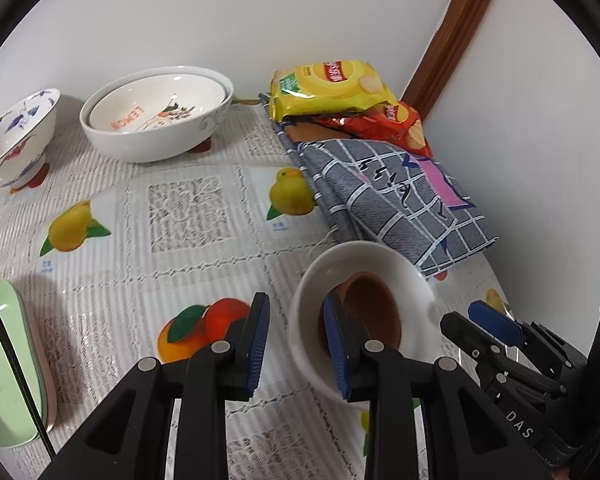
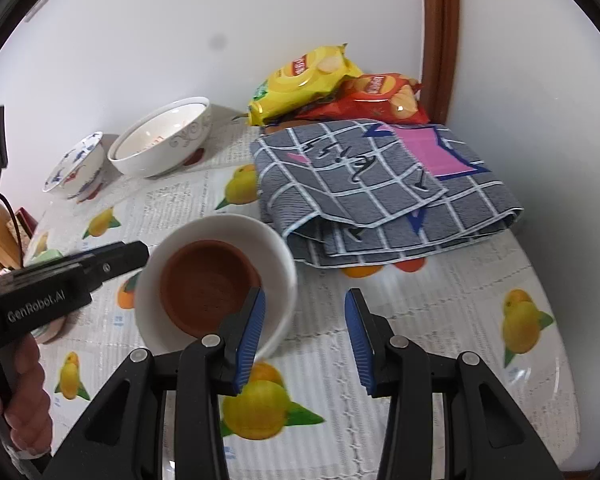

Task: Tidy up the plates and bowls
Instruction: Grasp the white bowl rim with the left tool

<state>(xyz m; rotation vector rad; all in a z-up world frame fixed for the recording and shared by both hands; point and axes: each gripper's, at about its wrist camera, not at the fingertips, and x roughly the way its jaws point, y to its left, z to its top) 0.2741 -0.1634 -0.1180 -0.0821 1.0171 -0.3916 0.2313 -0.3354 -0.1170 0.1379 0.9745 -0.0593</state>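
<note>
A white bowl (image 1: 380, 264) with a brown clay dish (image 1: 374, 312) inside it sits on the fruit-print tablecloth. My left gripper (image 1: 298, 344) straddles the bowl's near left rim, one pad inside and one outside, with a gap to the rim, so it is open. From the right wrist, the same bowl (image 2: 276, 256) lies left of my right gripper (image 2: 306, 336), which is open and holds nothing; its left finger overlaps the bowl's near rim. At the back stand a big white bowl (image 1: 156, 136) with a lemon-print bowl nested in it, and a blue-patterned bowl (image 1: 16, 136).
A green plate on a pink one (image 1: 4, 364) lies at the left edge. A folded grey checked cloth (image 2: 380, 184) lies right of the bowl, with yellow (image 2: 304, 80) and red (image 2: 376, 98) chip bags behind it. White walls and a wooden door frame (image 2: 440, 40) close the corner.
</note>
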